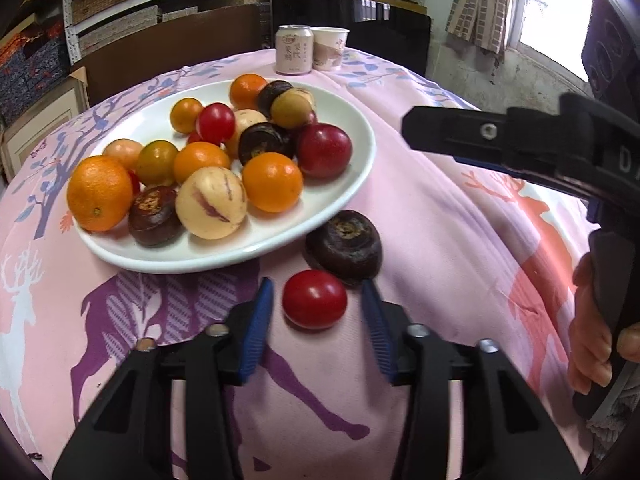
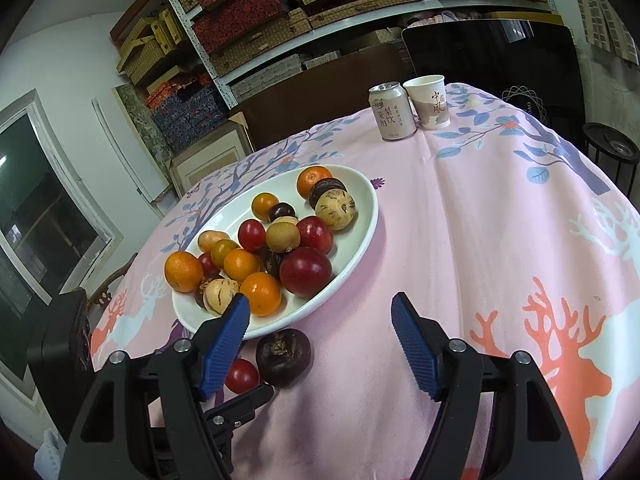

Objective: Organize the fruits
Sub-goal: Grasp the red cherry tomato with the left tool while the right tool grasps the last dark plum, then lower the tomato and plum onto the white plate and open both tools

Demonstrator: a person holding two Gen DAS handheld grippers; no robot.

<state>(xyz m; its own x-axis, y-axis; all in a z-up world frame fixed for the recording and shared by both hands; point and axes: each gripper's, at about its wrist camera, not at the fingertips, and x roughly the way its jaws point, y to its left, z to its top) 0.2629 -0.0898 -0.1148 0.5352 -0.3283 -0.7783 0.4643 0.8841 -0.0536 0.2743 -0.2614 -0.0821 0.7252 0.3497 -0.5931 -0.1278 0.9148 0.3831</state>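
Between the spread blue pads of my left tool [image 1: 318, 312], just off the plate's [image 1: 362, 176] near rim on the counter, sits the loose cherry tomato [image 1: 314, 299], not yet touched, with the dark water chestnut [image 1: 344, 246] right behind it. It is round, so no axis matters. My right tool [image 2: 320, 344] hangs open and empty, farther off, so I judge the left better placed.

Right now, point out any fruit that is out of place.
Two pieces lie on the pink tablecloth beside the white plate, not on it: a small red tomato between the open left tongs and a dark purple-brown round fruit.
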